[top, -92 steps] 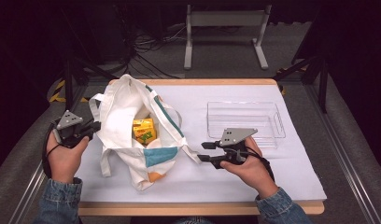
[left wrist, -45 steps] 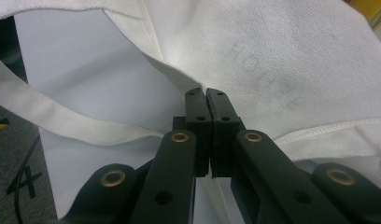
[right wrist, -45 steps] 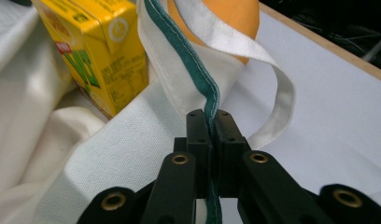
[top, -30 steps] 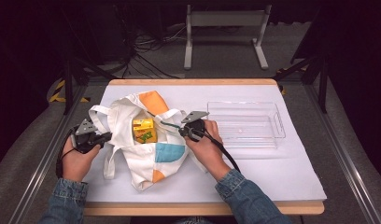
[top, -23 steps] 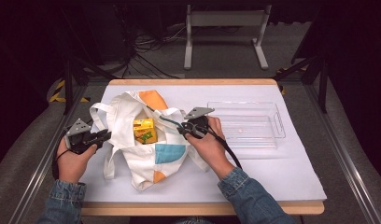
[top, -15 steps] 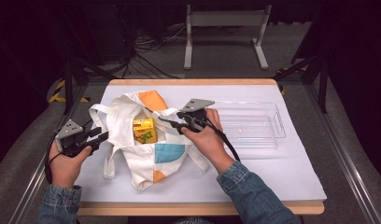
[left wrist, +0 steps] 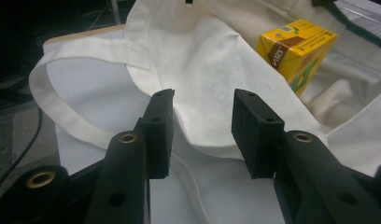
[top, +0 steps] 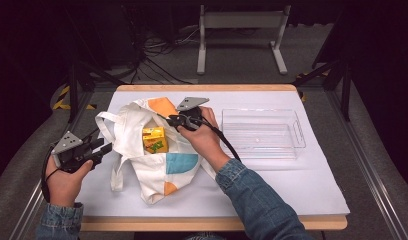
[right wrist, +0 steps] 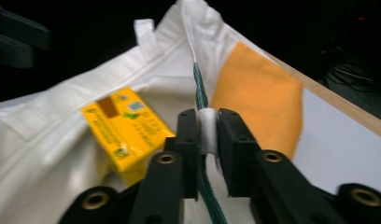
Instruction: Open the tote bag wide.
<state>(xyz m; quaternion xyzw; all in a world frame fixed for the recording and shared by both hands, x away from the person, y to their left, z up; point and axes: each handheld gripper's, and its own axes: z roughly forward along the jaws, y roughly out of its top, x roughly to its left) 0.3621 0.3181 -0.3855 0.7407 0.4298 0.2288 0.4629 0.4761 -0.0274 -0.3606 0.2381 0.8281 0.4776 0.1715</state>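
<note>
A white tote bag [top: 157, 170] with orange and blue patches lies open at the table's left centre. A yellow drink carton [top: 154, 139] stands inside it. My right gripper [top: 168, 120] is at the bag's far right rim. Its jaws have just been closing and are shut on the white, green-edged rim [right wrist: 208, 126], with the carton [right wrist: 125, 128] just left of them. My left gripper [top: 108, 147] is beside the bag's left handle, and its jaws have opened within the last second. They stand open [left wrist: 202, 100] with nothing pinched; bag cloth [left wrist: 202, 51] and the carton [left wrist: 296, 51] lie beyond them.
A clear plastic tray [top: 298, 131] sits empty at the right on the white sheet [top: 292, 185]. The wooden table edge [top: 212, 222] runs along the front. Dark floor, cables and a metal stand [top: 242, 30] lie beyond the table.
The left gripper let go of the bag's left side and drew back to the left. The right gripper shifted slightly away and up, opened, then shut on the bag's rim.
</note>
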